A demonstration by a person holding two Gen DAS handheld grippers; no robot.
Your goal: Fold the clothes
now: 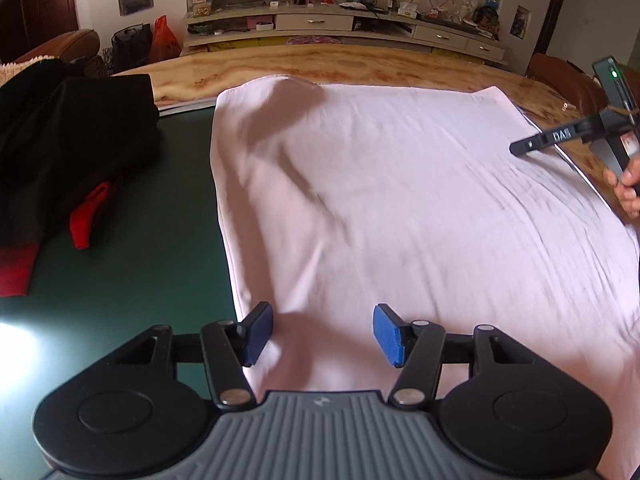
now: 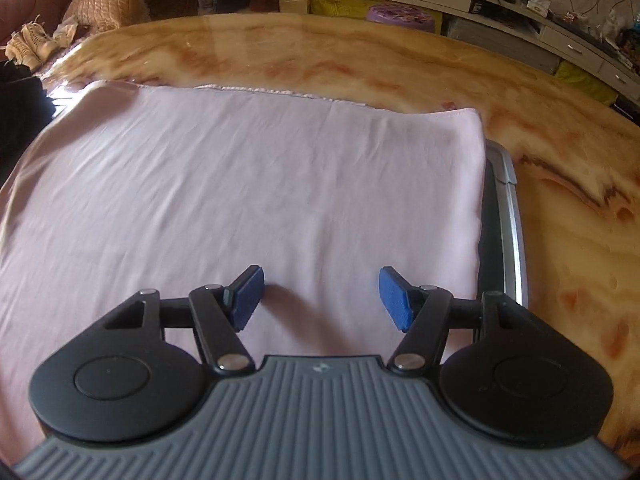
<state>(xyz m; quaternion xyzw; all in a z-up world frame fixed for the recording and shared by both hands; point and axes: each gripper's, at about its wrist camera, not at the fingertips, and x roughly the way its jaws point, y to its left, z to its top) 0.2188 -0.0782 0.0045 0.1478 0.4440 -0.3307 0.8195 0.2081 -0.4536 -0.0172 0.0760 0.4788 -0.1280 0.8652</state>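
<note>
Hovering over the near edge of the pink garment (image 1: 400, 200), which lies flat on the dark green mat (image 1: 140, 260) on the marble table (image 2: 520, 120), the left gripper (image 1: 323, 334) and right gripper (image 2: 322, 298) both stand with jaws well apart and nothing between the pads. For a clean fold each should probably drop onto the near hem by its own corner, left near the left edge, right near the right edge, pinch both layers, then lift evenly and carry far. The dark clothes pile (image 1: 72, 140) at left sits well apart.
</note>
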